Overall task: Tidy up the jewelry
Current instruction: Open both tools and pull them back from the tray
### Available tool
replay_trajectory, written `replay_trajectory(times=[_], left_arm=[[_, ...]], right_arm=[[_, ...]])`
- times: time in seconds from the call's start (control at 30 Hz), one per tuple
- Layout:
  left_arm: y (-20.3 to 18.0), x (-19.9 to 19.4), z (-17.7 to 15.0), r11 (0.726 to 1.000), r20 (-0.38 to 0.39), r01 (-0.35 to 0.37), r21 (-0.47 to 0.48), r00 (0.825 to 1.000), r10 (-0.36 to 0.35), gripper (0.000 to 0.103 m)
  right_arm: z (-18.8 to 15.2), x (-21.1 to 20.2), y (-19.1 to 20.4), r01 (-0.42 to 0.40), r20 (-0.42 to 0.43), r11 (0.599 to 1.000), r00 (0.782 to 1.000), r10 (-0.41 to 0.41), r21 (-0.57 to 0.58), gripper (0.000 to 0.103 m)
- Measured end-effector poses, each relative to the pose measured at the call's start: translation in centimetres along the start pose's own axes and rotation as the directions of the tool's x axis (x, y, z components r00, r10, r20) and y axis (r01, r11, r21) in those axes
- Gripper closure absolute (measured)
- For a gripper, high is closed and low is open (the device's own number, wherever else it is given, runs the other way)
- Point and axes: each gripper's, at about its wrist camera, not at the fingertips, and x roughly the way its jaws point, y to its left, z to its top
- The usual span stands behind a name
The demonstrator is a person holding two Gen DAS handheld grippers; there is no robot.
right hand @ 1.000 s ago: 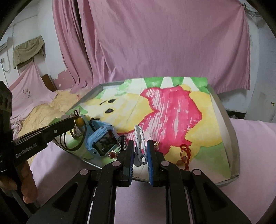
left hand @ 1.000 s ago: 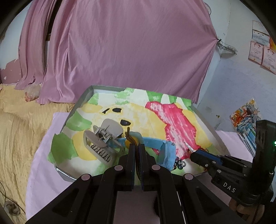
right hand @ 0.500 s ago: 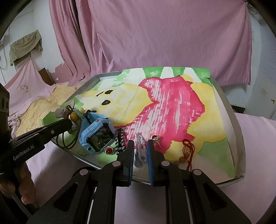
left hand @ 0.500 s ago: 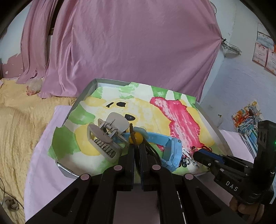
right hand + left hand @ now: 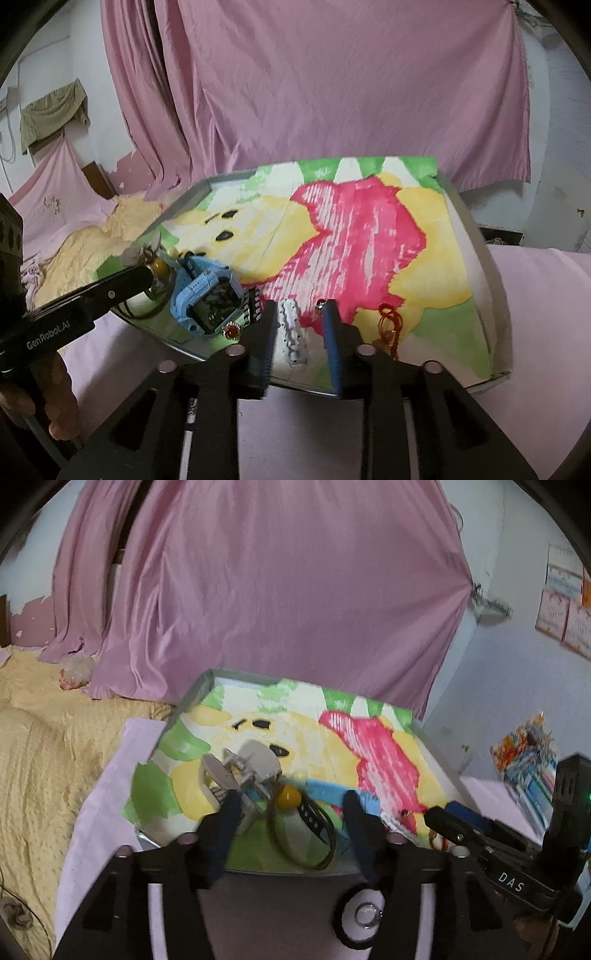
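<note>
A grey tray (image 5: 207, 681) lined with a painted cartoon sheet holds the jewelry. My left gripper (image 5: 291, 805) is open over the tray's near left corner. Below it lie a brown hair tie with a yellow bead (image 5: 289, 796), a beige claw clip (image 5: 243, 771) and a blue watch strap (image 5: 328, 788). My right gripper (image 5: 301, 314) is open, with a white studded hair clip (image 5: 291, 332) lying on the tray between its fingers. The blue watch (image 5: 208, 299), a red gem ring (image 5: 232, 329) and a red cord bracelet (image 5: 388, 325) lie near it.
The tray (image 5: 480, 236) rests on a pink sheet (image 5: 546, 314). A yellow blanket (image 5: 44, 760) lies to the left, a pink curtain (image 5: 280, 583) hangs behind, and colourful packets (image 5: 532, 746) sit at the right. A small black comb (image 5: 253, 301) lies beside the watch.
Both grippers have opened. The left one let go of the hair tie with the yellow bead; the right one let go of the white hair clip, which now lies on the tray.
</note>
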Motion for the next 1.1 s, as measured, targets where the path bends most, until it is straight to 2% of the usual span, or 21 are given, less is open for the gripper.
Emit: replay_trajectory(times=[0.07,0.13,0.23,0.3,0.5,0.57,0.63,0.7,0.8,0.87,1.0,1.1], left_arm=[[0.3,-0.7,0.0,1.0,0.04,0.001,-0.013,0.999,0.0,0.033],[0.6,-1.3,0.1,1.0,0.079,-0.003,-0.023,0.997,0.005,0.022],[0.8,-2.2,0.0,1.0,0.121,0.0,-0.03,0.993,0.004,0.012],[0.8,-2.6,-0.2,0.999,0.127,0.005,-0.032,0.992,-0.001,0.007],[0.2,-5.4,-1.2,1.0,0.184,-0.014,-0.002,0.983,0.014,0.001],[-0.3,-6.5,-1.7,0.999,0.212,-0.037,0.016,0.977,0.033,0.001],[-0.7,-7.3,-2.0,0.998,0.227,-0.061,0.036,0.972,0.051,0.001],[-1.1,-8.0,-2.4,0.994,0.24,-0.086,0.063,0.968,0.068,0.001],[-1.4,-9.2,-3.0,0.991,0.262,-0.103,0.083,0.962,0.078,0.0],[-1.6,-9.8,-3.3,0.99,0.267,-0.107,0.095,0.961,0.078,0.0],[-2.0,-10.8,-4.0,0.985,0.265,-0.121,0.12,0.96,0.085,0.0],[-2.0,-11.5,-4.6,0.983,0.259,-0.133,0.129,0.961,0.096,0.0]], right_arm=[[0.0,-0.6,-0.1,-0.001,0.033,1.0,0.999,0.0,0.01,0.056],[-0.1,-1.3,-0.4,0.001,0.062,1.0,0.998,-0.002,0.019,0.056],[-0.2,-2.2,-0.6,0.008,0.099,1.0,0.995,-0.011,0.027,0.054],[-0.3,-2.9,-0.5,0.016,0.135,1.0,0.991,-0.019,0.022,0.043],[-0.9,-5.8,-0.1,0.02,0.245,1.0,0.969,-0.02,0.001,0.029],[-1.2,-7.1,0.0,0.026,0.289,1.0,0.957,-0.025,-0.001,0.028],[-1.6,-8.8,0.2,0.046,0.349,0.999,0.936,-0.042,-0.001,0.024],[-2.1,-10.4,0.4,0.079,0.411,0.997,0.909,-0.073,0.003,0.016],[-2.8,-12.3,0.6,0.114,0.475,0.993,0.874,-0.104,0.009,0.015],[-3.2,-13.4,0.8,0.122,0.5,0.993,0.859,-0.109,0.008,0.013],[-4.1,-14.7,1.4,0.136,0.51,0.991,0.852,-0.117,-0.001,0.011],[-4.9,-15.5,1.8,0.137,0.5,0.99,0.859,-0.113,-0.013,0.011]])
